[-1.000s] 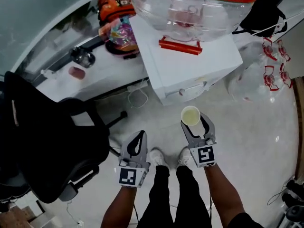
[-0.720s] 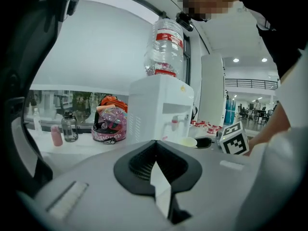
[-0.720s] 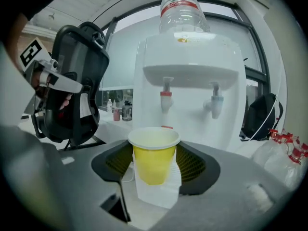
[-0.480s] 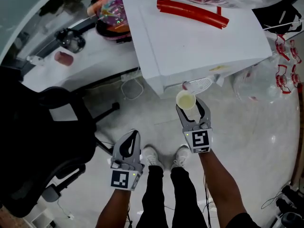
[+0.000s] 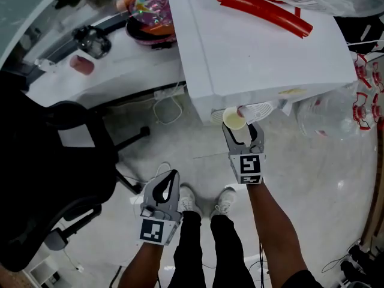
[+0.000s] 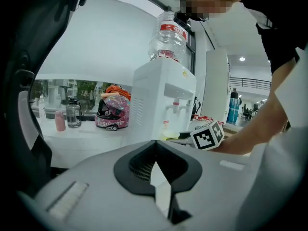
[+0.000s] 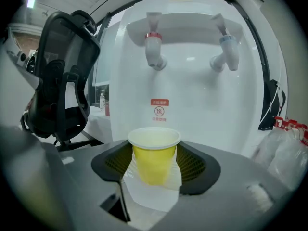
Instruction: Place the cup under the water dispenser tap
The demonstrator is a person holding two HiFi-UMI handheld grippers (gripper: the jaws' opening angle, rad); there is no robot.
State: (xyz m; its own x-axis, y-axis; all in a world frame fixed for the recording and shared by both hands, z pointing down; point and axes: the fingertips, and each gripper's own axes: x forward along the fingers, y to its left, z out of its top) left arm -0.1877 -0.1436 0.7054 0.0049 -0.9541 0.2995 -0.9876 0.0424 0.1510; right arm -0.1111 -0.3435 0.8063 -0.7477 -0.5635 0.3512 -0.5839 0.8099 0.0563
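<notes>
The right gripper's (image 5: 242, 131) jaws clasp the upright yellow cup (image 7: 153, 160), short of and below the red tap (image 7: 154, 52). It should advance level, centring the rim under that tap. The left gripper's (image 5: 173, 176) jaws are closed and empty.

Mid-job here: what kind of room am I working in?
Most likely an office or shared workspace: a white bottle-fed water dispenser, a black swivel office chair and a long white desk holding a clear drink bottle and a pink helmet.
</notes>
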